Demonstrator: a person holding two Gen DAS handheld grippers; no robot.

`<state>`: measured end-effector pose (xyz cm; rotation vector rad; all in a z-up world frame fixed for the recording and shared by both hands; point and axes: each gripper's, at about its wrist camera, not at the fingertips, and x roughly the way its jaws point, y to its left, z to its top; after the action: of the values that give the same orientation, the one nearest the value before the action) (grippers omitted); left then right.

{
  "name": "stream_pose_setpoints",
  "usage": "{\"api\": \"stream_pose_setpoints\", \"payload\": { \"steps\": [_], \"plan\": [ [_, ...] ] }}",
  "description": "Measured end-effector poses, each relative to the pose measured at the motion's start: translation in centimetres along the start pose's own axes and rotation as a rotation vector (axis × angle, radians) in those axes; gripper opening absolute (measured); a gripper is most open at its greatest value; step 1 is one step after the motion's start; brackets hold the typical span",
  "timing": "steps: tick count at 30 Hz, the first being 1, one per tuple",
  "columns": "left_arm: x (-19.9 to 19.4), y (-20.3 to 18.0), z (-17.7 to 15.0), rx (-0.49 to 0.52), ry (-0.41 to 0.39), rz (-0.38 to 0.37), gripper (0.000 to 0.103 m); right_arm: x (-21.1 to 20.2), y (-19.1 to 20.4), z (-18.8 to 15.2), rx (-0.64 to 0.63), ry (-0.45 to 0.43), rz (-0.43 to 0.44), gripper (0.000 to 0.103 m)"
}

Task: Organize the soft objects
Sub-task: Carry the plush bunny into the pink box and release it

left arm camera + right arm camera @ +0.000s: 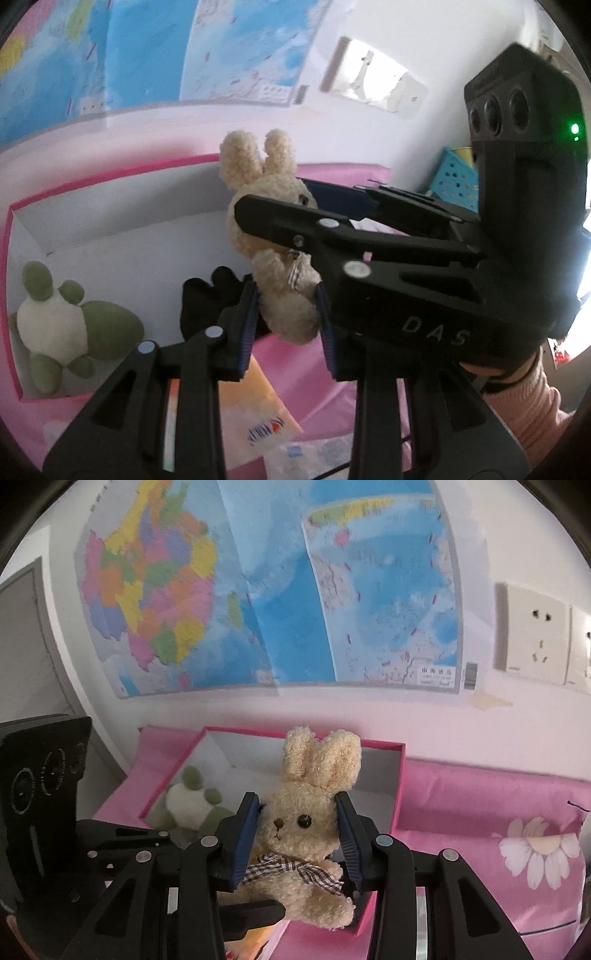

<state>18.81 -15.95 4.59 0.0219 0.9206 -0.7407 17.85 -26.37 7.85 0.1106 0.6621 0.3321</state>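
Both my grippers are clamping the cream bunny (295, 834), right gripper (300, 840) squeezing its head, left gripper (286, 312) its body, steadying it for the box (400, 775) at twelve o'clock.

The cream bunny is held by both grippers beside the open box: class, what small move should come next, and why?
Probably carry the cream bunny over the pink box and lower it in: both the left gripper and right gripper clamp it, and a green plush already lies inside.
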Motion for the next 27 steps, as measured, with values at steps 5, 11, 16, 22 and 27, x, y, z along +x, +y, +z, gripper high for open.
{"api": "stream_pose_setpoints", "payload": {
  "steps": [5, 11, 16, 22, 27],
  "plan": [
    [2.4, 1.1, 0.4, -0.033, 0.059, 0.029, 0.034, 3.1, -0.6, 0.2, 0.004, 0.062, -0.048, 0.043],
    [3.3, 2.3, -0.2, -0.078, 0.088, 0.056, 0.044, 4.1, -0.8, -0.5, 0.0, 0.08, -0.161, 0.05],
    [0.8, 1.7, -1.8, -0.04, 0.034, 0.09, 0.044, 1.0, -0.7, -1.6, 0.004, 0.04, -0.142, 0.057],
    [-4.0, 0.2, -4.3, 0.041, -0.051, 0.086, 0.046, -4.5, -0.8, -4.0, 0.063, 0.009, 0.03, 0.057],
    [-6.5, -1.5, -7.2, 0.1, -0.059, 0.051, 0.051, -8.1, -1.5, -7.4, 0.136, 0.047, 0.169, 0.058]
  ]
}}
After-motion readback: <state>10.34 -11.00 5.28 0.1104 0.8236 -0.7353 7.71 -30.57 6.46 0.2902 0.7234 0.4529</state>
